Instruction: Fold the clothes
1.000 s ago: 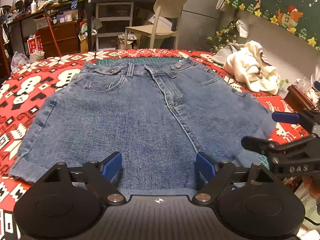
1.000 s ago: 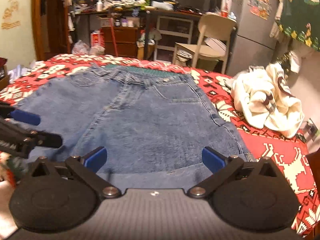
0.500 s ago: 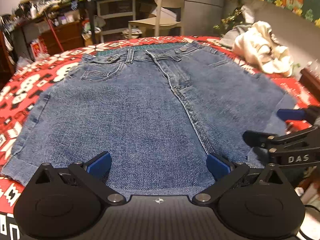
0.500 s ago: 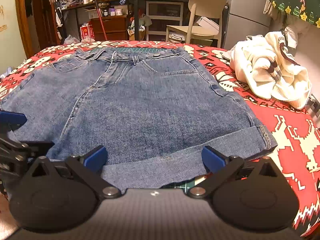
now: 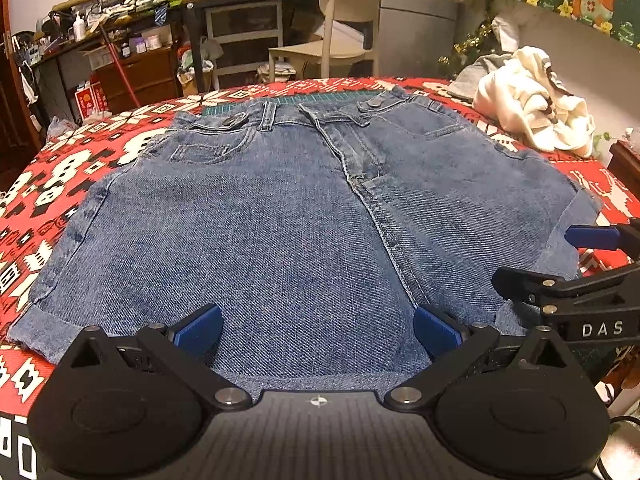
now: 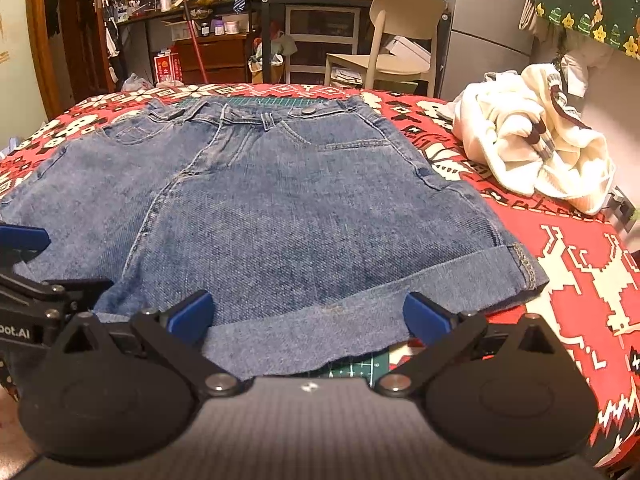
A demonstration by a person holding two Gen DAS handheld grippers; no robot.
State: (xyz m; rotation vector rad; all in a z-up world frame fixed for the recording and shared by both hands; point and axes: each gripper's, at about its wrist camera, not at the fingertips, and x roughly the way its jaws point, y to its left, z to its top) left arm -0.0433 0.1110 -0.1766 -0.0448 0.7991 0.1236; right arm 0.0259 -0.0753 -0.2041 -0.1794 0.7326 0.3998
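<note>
Blue denim shorts lie spread flat on a red patterned cloth, waistband at the far end and cuffed leg hems toward me. My left gripper hangs open over the near hem of the left leg, its blue pads apart above the cloth. My right gripper is open too, over the cuffed hem of the right leg. Each gripper shows at the edge of the other's view, the right gripper's arm and the left gripper's arm. Nothing is pinched between either pair of pads.
A heap of cream clothes lies at the far right of the red cloth. A green cutting mat peeks out under the hem. Behind the table stand a beige chair, a cluttered desk and drawers.
Both grippers have sunk toward the near hems of the shorts. The left jaws have spread wider. The right leg's cuffed hem now shows in full in the right wrist view.
</note>
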